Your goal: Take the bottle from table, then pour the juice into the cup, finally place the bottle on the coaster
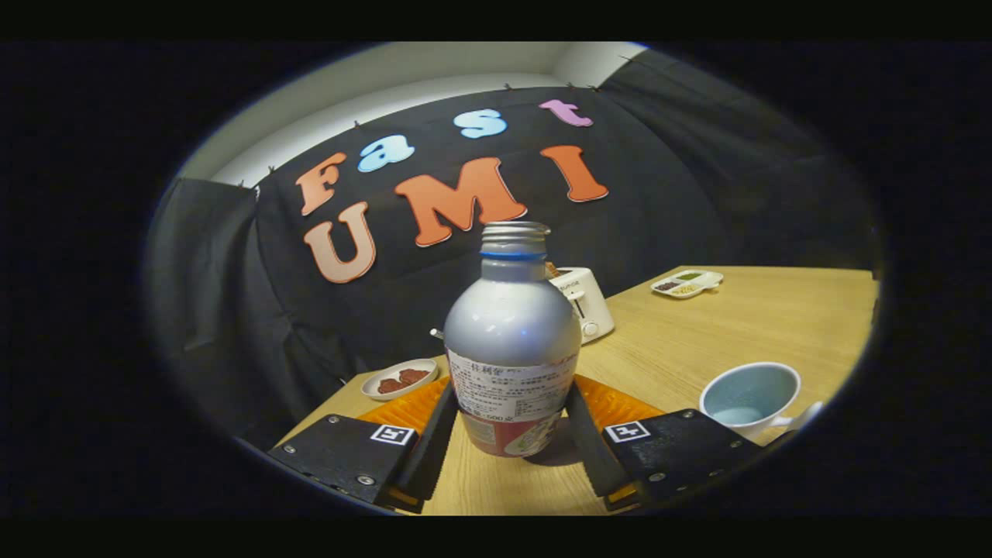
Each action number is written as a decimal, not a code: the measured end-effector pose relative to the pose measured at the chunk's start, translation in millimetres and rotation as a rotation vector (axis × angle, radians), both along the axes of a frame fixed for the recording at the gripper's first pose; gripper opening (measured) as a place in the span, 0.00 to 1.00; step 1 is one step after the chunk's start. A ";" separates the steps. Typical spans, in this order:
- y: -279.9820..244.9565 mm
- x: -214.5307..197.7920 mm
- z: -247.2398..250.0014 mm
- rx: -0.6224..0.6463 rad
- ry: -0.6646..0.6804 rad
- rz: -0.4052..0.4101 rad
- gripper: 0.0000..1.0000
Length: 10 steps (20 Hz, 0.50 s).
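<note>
A pale wood-grain table point(721, 333) runs out ahead of me to the booth's black draped cloth, carrying a white toaster point(586, 304), a small dish of brown pieces point(400, 379), a divided tray point(687, 283) and a ribbed orange coaster point(616, 403). My gripper point(508, 422) has both flat black fingers point(434, 442) pressed against the labelled lower body of the bottle point(511, 341), a smooth silver rounded-shoulder metal one. It stands upright on the table in front of the coaster, open threaded neck pointing straight up, with the glazed pale-blue cup point(750, 397) near my right finger.
</note>
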<state>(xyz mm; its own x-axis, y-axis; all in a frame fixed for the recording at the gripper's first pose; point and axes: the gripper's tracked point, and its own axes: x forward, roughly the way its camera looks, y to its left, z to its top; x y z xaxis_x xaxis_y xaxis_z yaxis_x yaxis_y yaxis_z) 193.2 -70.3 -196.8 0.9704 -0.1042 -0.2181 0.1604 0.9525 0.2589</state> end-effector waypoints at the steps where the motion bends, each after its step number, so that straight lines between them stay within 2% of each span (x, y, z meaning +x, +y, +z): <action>1: 0.7 1.8 0.0 -0.071 0.007 0.001 0.74; 3: 4.6 6.2 -2.4 -0.195 0.027 0.007 0.74; 5: 9.7 10.5 -11.1 -0.264 0.050 0.010 0.75; 10: 9.9 18.3 -32.8 -0.344 0.114 0.005 0.75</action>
<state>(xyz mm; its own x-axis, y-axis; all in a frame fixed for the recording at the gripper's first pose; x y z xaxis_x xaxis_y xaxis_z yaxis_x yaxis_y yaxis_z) 211.5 -60.4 -229.6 0.9424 -0.1855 -0.2784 0.1648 0.9816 -0.0965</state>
